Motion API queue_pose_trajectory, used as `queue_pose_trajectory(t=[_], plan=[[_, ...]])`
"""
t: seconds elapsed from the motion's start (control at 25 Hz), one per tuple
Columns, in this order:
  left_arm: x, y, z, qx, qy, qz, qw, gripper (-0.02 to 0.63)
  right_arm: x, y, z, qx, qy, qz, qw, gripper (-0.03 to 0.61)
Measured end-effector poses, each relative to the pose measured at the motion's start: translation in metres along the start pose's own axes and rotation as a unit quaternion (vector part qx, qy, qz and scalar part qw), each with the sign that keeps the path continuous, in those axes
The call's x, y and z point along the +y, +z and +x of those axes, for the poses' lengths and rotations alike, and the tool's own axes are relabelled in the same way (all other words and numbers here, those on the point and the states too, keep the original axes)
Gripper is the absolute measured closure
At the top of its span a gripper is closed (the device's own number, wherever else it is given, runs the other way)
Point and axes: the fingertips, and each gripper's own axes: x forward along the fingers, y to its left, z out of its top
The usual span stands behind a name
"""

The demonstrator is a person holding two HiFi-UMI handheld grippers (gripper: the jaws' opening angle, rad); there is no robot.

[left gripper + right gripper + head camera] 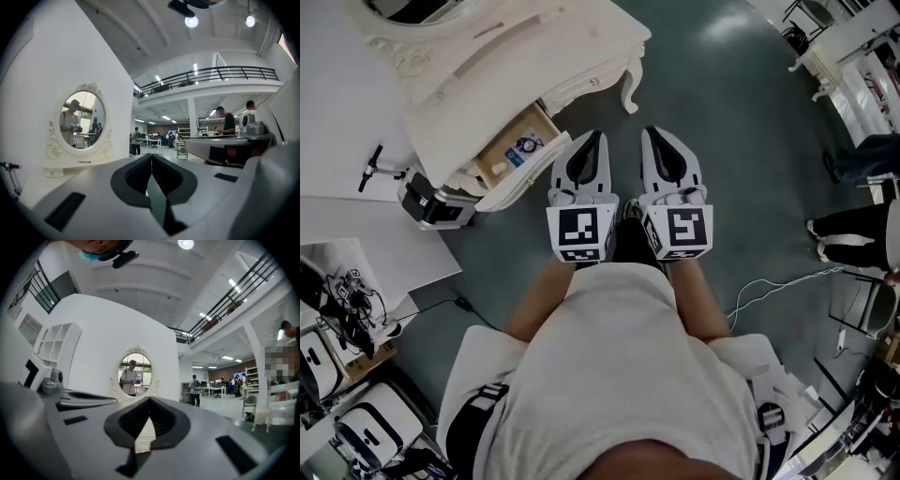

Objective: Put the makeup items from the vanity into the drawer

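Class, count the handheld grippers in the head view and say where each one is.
2. The left gripper is held out beside the open drawer. The right gripper is close alongside it, on its right. Both are shut and empty. None seems hidden.

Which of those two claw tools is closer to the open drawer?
Left. The left gripper sits just beside the drawer; the right gripper lies beyond the left one, farther away.
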Motion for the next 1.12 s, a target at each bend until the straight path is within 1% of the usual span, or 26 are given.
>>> queue_pose_trajectory(t=[0.2,0.28,0.4,0.52,0.76,0.96,1.12], plan=[[0.006,0.009,0.071,0.006,0.029,0.001,0.9996,0.606,-0.046,0.006,0.064,-0.005,0.042,0.004,0.999,0.565],[0.007,0.009,0.096,0.012,0.036,-0.006,0.9993,0.607,-0.062,0.006,0.086,-0.003,0.055,0.004,0.998,0.565],[0.008,-0.001,0.129,0.030,0.048,-0.031,0.9979,0.606,-0.084,-0.003,0.112,0.008,0.073,0.010,0.997,0.565],[0.011,-0.010,0.154,0.046,0.061,-0.034,0.9965,0.606,-0.101,-0.017,0.136,0.027,0.086,0.020,0.996,0.565],[0.035,-0.031,0.193,0.072,0.076,-0.044,0.9935,0.606,-0.110,-0.047,0.181,0.063,0.110,0.025,0.992,0.565],[0.067,-0.050,0.222,0.088,0.072,-0.058,0.9918,0.606,-0.108,-0.066,0.223,0.083,0.103,0.020,0.991,0.565],[0.093,-0.058,0.246,0.096,0.058,-0.063,0.9917,0.606,-0.103,-0.076,0.260,0.099,0.102,0.012,0.990,0.565]])
